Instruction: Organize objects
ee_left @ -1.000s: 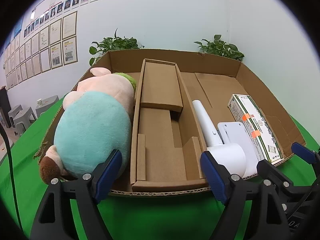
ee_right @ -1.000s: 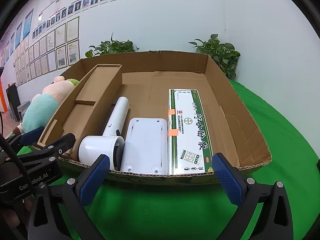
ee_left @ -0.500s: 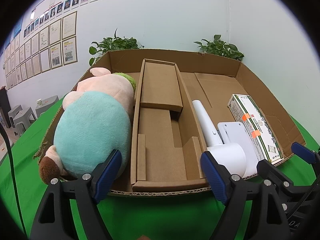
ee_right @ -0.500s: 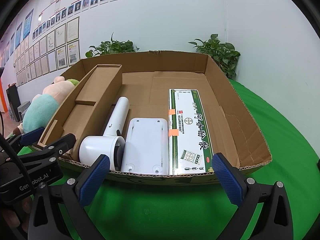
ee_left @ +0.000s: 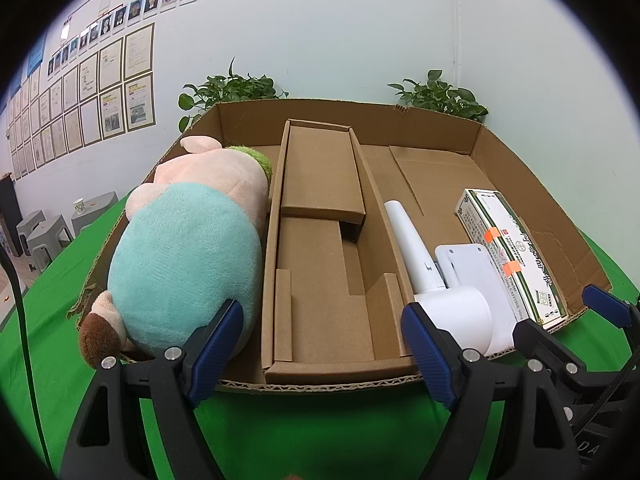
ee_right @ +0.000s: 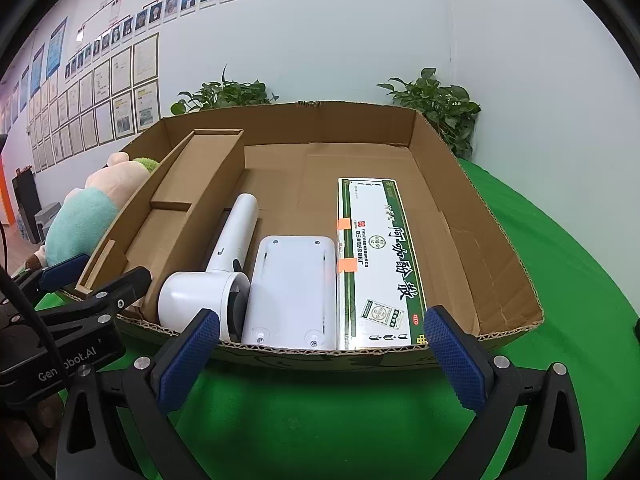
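- Left wrist view: the left gripper (ee_left: 322, 344) stands with its jaws wide apart and nothing between them, short of the near edge of the tray (ee_left: 320, 386), which lies on a green cloth (ee_left: 320, 432).
- A plush toy (ee_left: 188, 256) fills the tray's left strip and bulges over the left wall, its brown foot at the near left corner.
- Beside it a cardboard insert (ee_left: 324, 280) runs from near edge to far wall; nothing lies in it.
- Right of the insert lies a white dryer (ee_left: 440, 288), barrel at the near edge, handle pointing to the far wall.
- Right wrist view: the right gripper (ee_right: 320, 354) is likewise spread open and holds nothing, just before the near edge.
- A white flat device (ee_right: 292, 284) lies between the dryer (ee_right: 216, 280) and a green-and-white carton (ee_right: 380, 260), all three against the near edge and seemingly touching side by side.
- The tray's right strip and far right corner are bare cardboard.
- Handling, as I judge it: the toy is soft and light, so pinch deep into its body; it will squash.
- The dryer looks rigid, smooth and slippery; its slim handle suits the jaws better than the wide barrel.
- The carton looks light and stiff but crushable; take it across its narrow width.
- The flat device seems smooth and hard, best taken by its long edges.
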Tool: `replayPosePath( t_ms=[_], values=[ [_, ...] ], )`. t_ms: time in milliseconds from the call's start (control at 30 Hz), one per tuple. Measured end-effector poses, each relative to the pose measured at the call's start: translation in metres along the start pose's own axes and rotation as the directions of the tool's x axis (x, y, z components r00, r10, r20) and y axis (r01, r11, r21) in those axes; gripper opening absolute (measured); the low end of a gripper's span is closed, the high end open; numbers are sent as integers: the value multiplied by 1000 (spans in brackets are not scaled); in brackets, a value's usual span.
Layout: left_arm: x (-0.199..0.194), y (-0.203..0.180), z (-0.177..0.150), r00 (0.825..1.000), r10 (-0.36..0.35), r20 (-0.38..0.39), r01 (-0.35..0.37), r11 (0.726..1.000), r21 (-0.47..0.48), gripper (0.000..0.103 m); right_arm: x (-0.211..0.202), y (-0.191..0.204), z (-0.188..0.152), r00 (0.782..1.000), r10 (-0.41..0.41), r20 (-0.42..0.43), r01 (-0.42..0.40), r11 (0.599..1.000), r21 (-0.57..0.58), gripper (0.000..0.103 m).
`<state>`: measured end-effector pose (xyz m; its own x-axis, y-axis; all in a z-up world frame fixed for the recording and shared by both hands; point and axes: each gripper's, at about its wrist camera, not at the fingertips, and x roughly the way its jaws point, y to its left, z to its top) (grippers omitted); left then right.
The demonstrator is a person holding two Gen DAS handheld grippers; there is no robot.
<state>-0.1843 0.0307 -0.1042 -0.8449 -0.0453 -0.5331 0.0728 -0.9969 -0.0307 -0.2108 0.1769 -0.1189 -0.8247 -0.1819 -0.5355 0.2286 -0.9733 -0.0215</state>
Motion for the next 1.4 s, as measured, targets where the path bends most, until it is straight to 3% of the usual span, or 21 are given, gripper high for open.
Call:
replayPosePath(
  t_ms=[1400],
  values=[
    [0,0,0,1000,1,0,-1,1000,1,82,1,3,1,1000,0,0,0,1000,2,103]
  ],
)
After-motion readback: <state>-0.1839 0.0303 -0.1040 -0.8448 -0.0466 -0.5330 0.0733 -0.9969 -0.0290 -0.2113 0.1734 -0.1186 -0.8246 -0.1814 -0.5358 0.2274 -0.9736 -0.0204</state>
